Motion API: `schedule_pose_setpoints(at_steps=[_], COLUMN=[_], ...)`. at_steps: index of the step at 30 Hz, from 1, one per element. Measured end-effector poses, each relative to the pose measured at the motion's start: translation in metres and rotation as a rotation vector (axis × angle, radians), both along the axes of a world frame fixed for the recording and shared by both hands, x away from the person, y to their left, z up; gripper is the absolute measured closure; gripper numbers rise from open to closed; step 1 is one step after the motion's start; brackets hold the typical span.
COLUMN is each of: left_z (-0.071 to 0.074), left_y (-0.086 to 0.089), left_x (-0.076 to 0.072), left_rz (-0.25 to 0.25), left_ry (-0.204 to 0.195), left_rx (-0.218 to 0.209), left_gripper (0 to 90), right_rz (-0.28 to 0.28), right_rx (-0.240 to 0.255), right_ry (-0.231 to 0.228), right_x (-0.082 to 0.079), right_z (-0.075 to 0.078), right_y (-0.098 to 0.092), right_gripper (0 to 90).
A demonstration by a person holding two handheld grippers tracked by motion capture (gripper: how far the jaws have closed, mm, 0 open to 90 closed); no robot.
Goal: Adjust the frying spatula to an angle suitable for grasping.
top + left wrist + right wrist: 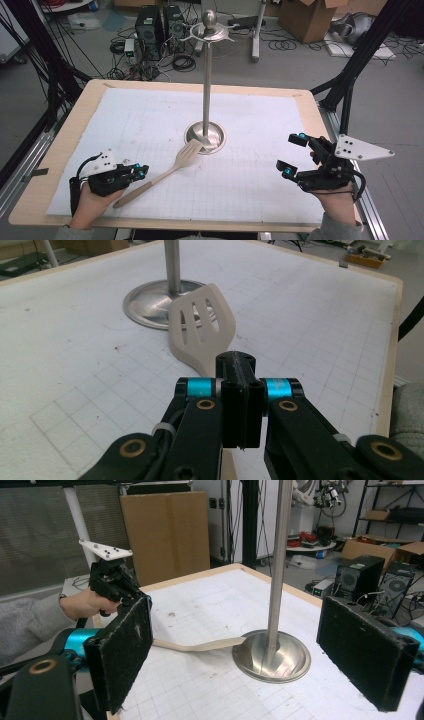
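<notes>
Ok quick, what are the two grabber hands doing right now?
Left gripper: closed on the handle of the wooden spatula, whose head rests on the metal stand's base.
Right gripper: open, holding nothing.

A steel stand with a round dished base rises ahead of the left gripper and slightly to its right, between it and the right gripper. Under both lies a white gridded mat on a wooden table. Far beyond, on the floor, stand computer towers, tangled cables and a cardboard box.
</notes>
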State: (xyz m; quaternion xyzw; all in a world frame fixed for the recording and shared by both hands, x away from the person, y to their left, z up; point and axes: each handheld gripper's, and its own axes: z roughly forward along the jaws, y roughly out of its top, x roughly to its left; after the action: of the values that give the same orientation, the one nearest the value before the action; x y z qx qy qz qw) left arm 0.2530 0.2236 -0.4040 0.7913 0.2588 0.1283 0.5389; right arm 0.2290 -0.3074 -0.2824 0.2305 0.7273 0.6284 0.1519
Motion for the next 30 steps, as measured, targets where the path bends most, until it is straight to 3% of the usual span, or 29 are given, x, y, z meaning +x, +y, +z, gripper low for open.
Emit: schedule_pose_setpoints(at_steps=[4,16,30], left_z=[-0.008,-0.02,-0.03], left_y=[-0.002,-0.006,-0.007], left_x=[-0.002,-0.005,-0.003], left_rz=[-0.006,-0.024,-0.055], left_ry=[-0.019,0.03,0.084], left_rx=[0.007,0.026,0.094], left_gripper=[89.7,89.6,89.6], right_rz=[0.001,0.01,0.016], right_rx=[-0.003,-0.011,-0.001], right_ry=[0.005,0.021,0.018], right_x=[0.001,0.004,0.005], right_z=[-0.001,-0.004,-0.005], right_y=[0.001,0.004,0.003], right_gripper=[13.7,13.7,13.7])
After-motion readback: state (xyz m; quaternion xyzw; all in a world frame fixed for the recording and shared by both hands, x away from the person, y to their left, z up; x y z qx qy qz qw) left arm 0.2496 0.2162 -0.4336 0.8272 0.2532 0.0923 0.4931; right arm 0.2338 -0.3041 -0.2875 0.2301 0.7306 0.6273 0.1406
